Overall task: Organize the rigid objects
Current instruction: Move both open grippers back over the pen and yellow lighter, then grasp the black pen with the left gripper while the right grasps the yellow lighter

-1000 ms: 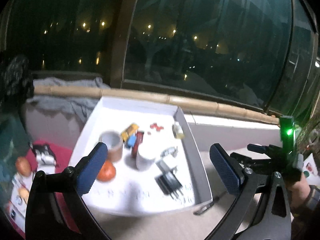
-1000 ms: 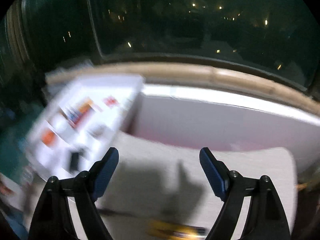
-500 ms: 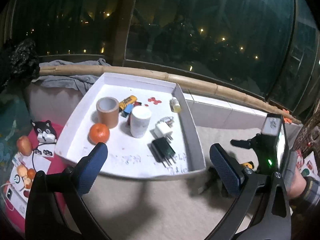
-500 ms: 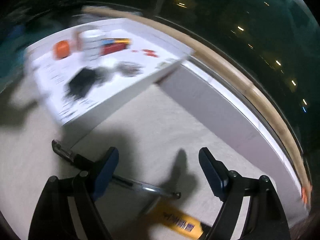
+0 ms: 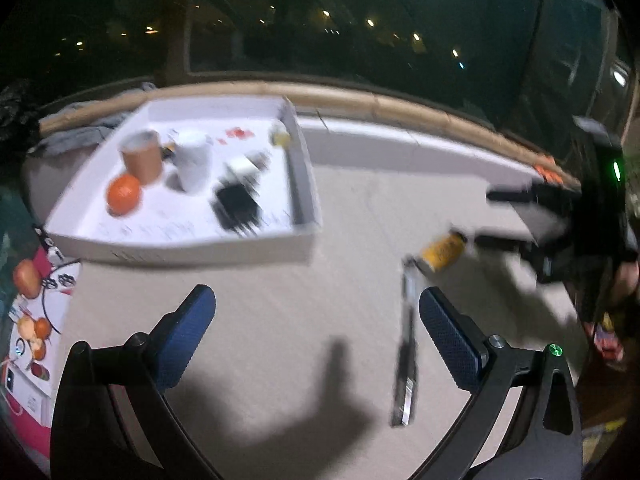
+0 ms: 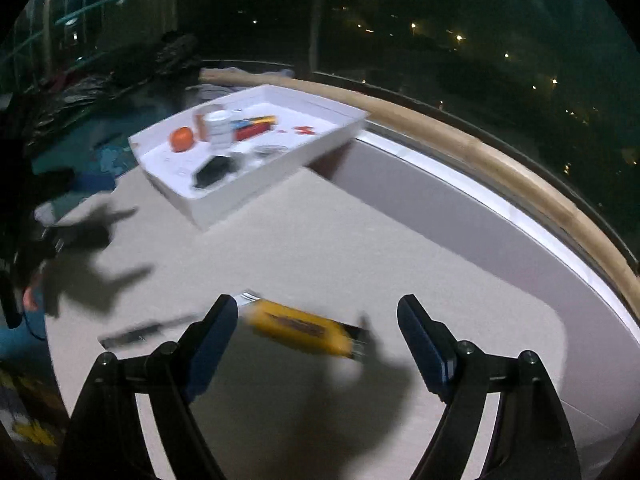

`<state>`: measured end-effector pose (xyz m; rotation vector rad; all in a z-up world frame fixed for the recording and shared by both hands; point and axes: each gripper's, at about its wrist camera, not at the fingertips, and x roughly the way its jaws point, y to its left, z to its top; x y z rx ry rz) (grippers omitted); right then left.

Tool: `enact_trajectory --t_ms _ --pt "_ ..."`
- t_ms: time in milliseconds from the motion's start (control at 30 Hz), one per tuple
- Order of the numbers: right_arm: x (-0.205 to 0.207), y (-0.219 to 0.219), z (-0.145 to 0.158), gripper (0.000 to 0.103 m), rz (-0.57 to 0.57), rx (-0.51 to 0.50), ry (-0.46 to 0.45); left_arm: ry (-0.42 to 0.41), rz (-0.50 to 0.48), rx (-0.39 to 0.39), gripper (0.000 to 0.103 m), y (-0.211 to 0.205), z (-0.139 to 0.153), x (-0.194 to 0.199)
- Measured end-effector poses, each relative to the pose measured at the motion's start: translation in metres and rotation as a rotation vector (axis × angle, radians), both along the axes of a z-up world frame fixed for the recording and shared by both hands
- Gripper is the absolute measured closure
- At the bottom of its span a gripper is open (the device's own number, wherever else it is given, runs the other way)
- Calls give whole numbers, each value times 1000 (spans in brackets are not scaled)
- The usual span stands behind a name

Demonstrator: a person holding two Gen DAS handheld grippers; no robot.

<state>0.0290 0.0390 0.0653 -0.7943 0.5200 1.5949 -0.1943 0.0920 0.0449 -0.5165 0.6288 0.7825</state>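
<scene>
While both views are blurred, right gripper (image 6: 318,340) is wide open, empty, yellow tool (image 6: 300,326) on the mat between its fingers. Left gripper (image 5: 316,334) open, empty; pen (image 5: 406,356) beside its right finger. White tray (image 5: 308,216) sits well apart.

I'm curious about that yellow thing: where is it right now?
The yellow tool lies on the beige mat, outside the white tray, between the right gripper's open fingers, beside the pen.

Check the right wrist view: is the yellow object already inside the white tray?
No, the yellow object lies on the beige surface in front of the right tongs, well apart from the white tray.
</scene>
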Motion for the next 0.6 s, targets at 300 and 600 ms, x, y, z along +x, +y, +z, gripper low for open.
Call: enact_trajectory --t_ms 300,600 --pt "-7 -1 -23 21 216 -67 -69 77 -80 -71 1 -27 -20 48" --pt "-11 37 -43 21 338 -181 79 131 -101 -92 21 -37 -32 65"
